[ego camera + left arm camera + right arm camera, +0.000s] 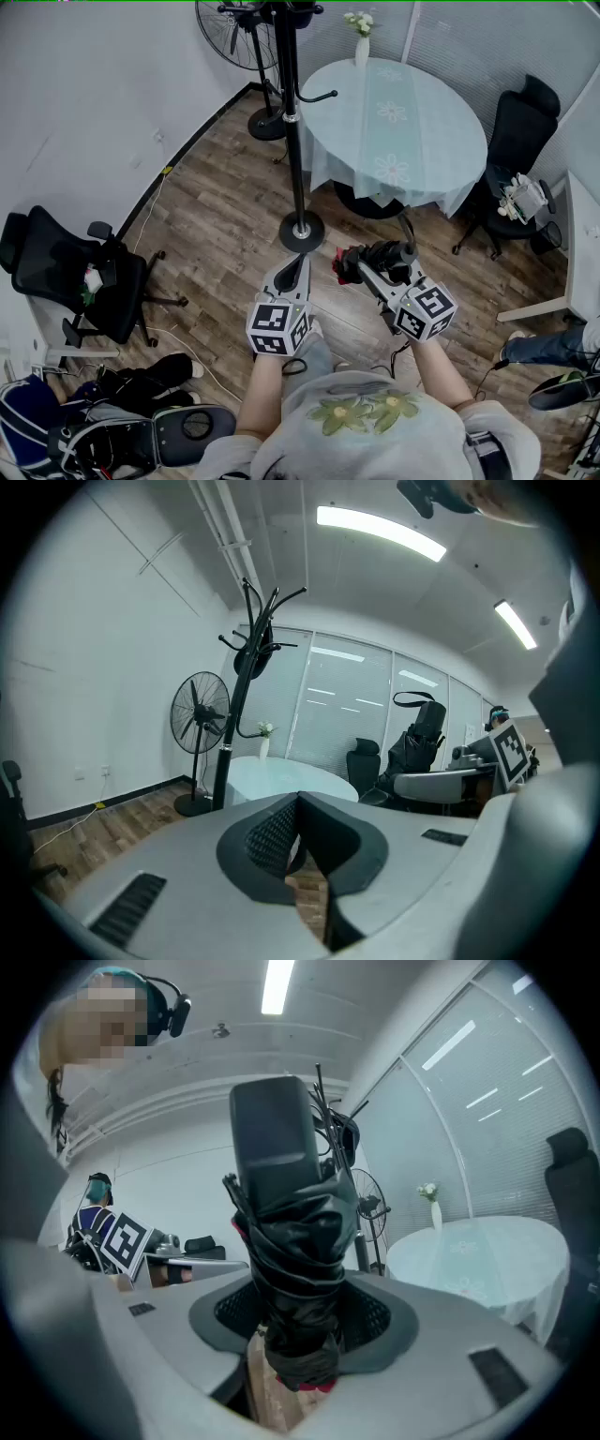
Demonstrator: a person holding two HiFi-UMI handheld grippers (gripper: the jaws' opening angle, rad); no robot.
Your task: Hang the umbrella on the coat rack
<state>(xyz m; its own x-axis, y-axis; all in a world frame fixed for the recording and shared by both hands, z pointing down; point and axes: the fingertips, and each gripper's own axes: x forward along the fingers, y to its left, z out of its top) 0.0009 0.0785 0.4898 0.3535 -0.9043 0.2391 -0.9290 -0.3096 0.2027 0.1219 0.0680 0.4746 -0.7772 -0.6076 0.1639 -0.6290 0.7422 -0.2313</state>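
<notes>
A folded black umbrella (377, 256) with a red patch at one end lies crosswise in my right gripper (364, 266), whose jaws are shut on it. In the right gripper view the umbrella (292, 1241) stands upright between the pads and fills the middle. The black coat rack (294, 122) rises on its round base (301, 232) just beyond both grippers; its hooks (260, 635) show high in the left gripper view. My left gripper (296, 264) points at the base, its jaws closed tip to tip with nothing between them.
A round table (441, 141) with a pale cloth and a vase of flowers (361, 37) stands right behind the rack. A standing fan (234, 37) is at the back. Black office chairs (84, 281) (520, 141) flank the floor. Bags (94, 431) lie at bottom left.
</notes>
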